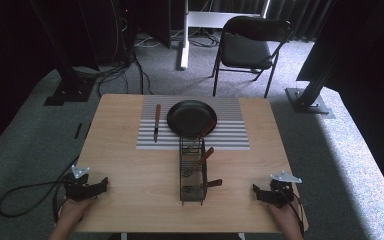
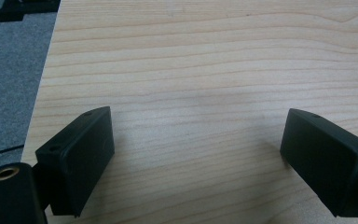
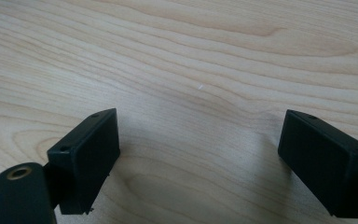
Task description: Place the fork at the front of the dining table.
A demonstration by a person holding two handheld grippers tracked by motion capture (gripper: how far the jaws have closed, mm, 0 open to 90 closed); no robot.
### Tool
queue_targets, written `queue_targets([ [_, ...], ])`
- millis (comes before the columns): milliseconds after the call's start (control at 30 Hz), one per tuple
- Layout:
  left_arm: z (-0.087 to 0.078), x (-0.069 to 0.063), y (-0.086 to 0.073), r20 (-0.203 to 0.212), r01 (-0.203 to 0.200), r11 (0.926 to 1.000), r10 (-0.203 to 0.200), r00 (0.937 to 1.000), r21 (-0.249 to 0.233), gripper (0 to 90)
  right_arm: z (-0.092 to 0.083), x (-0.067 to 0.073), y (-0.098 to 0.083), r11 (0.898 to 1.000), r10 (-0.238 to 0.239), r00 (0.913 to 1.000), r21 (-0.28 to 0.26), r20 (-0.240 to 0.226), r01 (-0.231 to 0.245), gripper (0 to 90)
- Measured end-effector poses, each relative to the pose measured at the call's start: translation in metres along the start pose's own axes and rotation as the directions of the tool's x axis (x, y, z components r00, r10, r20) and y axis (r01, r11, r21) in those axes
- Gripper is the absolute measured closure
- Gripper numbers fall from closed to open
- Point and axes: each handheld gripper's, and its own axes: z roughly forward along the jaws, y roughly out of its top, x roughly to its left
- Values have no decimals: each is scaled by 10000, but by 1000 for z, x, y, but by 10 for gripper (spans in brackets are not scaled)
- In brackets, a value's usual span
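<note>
A black plate [image 1: 191, 117] rests on a striped placemat [image 1: 230, 132] at the far middle of the wooden table [image 1: 130, 170]. A wooden-handled knife [image 1: 156, 122] lies on the mat left of the plate. A black wire caddy [image 1: 192, 172] stands in the table's middle with several wooden-handled utensils [image 1: 206, 156] in it. My left gripper [image 1: 102, 184] rests open at the near left corner, its jaws wide apart over bare wood [image 2: 196, 135]. My right gripper [image 1: 256, 191] sits open at the near right, nothing between its jaws over bare wood [image 3: 198, 135].
Behind the table a black folding chair [image 1: 250, 47] stands on grey carpet, with a white desk leg [image 1: 184, 47] and dark frame posts [image 1: 315, 75] around. A cable [image 1: 25, 192] trails off the table's left edge.
</note>
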Motion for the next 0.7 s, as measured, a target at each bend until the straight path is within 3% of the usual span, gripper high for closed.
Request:
queue_targets([
  [267, 0, 0, 0, -1, 3, 10000, -3, 10000, -3, 95, 0, 0, 1, 9999, -18, 10000, 114, -24, 18, 120],
  [467, 0, 0, 0, 0, 7, 10000, -7, 10000, -11, 95, 0, 2, 6, 9988, -17, 10000, 487, -9, 17, 124],
  [567, 0, 0, 0, 0, 15, 10000, -15, 10000, -18, 96, -1, 3, 9, 9982, 168, 9995, 576, -270, -152, 140],
  [700, 0, 0, 0, 0, 6, 10000, -6, 10000, -12, 96, -1, 9, 14, 9975, 43, 9982, 703, -598, -1, 142],
])
